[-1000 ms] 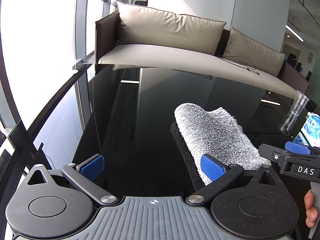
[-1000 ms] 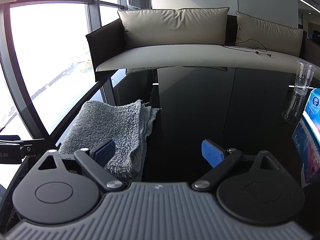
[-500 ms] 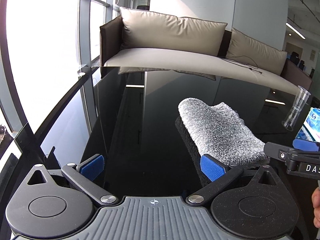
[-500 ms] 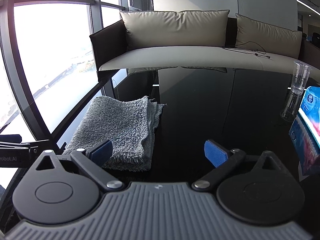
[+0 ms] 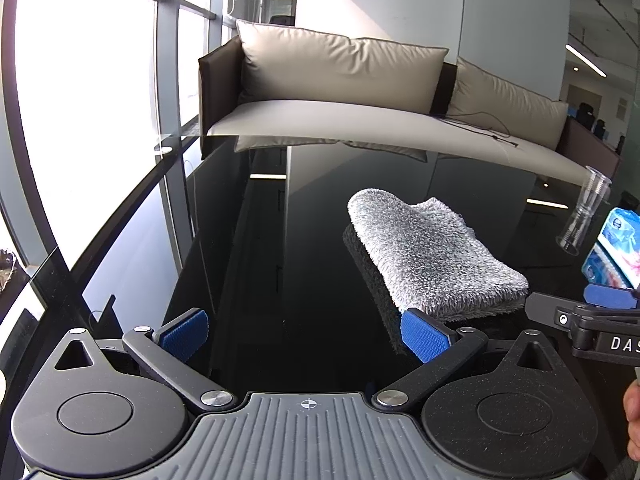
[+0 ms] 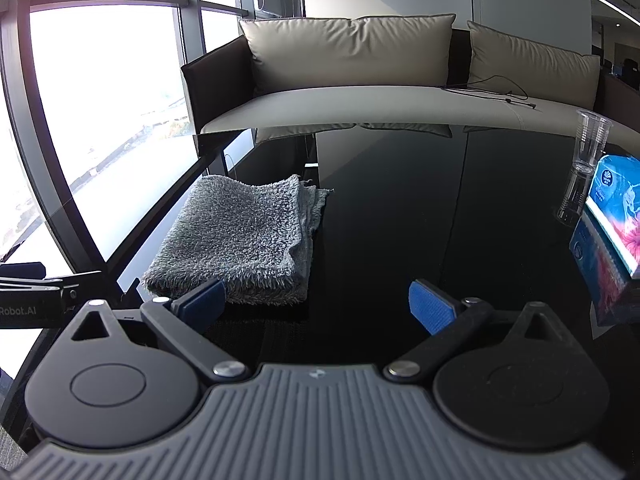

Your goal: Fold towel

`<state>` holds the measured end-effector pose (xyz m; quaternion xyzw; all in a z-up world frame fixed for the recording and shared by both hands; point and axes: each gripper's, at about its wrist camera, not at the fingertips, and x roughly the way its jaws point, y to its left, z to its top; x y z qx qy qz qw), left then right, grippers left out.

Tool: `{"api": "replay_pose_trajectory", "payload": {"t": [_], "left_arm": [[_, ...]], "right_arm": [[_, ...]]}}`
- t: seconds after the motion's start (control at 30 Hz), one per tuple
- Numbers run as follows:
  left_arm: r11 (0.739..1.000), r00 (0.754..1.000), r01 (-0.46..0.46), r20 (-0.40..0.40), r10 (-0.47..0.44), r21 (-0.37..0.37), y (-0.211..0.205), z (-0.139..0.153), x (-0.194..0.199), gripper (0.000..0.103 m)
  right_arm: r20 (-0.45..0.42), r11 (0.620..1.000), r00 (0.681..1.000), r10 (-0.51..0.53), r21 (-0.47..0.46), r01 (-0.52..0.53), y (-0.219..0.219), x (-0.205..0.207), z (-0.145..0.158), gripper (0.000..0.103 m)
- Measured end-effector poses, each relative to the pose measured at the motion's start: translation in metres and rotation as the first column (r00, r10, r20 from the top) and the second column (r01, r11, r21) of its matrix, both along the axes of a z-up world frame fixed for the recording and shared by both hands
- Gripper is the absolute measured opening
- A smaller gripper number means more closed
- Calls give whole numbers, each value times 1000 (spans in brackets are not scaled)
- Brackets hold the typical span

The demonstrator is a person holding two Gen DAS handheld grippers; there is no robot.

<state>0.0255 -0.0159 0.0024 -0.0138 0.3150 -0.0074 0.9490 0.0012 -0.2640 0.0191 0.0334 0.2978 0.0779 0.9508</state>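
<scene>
So the towel (image 5: 432, 252) is lying folded on the table (image 5: 300, 280), sitting btwn both tongs, long axis running away from them. Left tongs (image 5: 306, 334) and right tongs (image 6: 326, 302) are both gaping wide, holding nothing, approx equally near.

Folded grey towel (image 6: 240, 240) on black table (image 6: 400, 220), right gripper (image 6: 316, 306) jaws apart.
</scene>
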Motion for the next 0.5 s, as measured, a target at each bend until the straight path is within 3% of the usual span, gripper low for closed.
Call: {"api": "replay_pose_trajectory", "payload": {"t": [0.5], "left_arm": [[1000,1000,5,6,-5,3,1,-2,-27,102]], "right_arm": [[2,1000,1000,-4,9,4,-1,-30,1,101]]}}
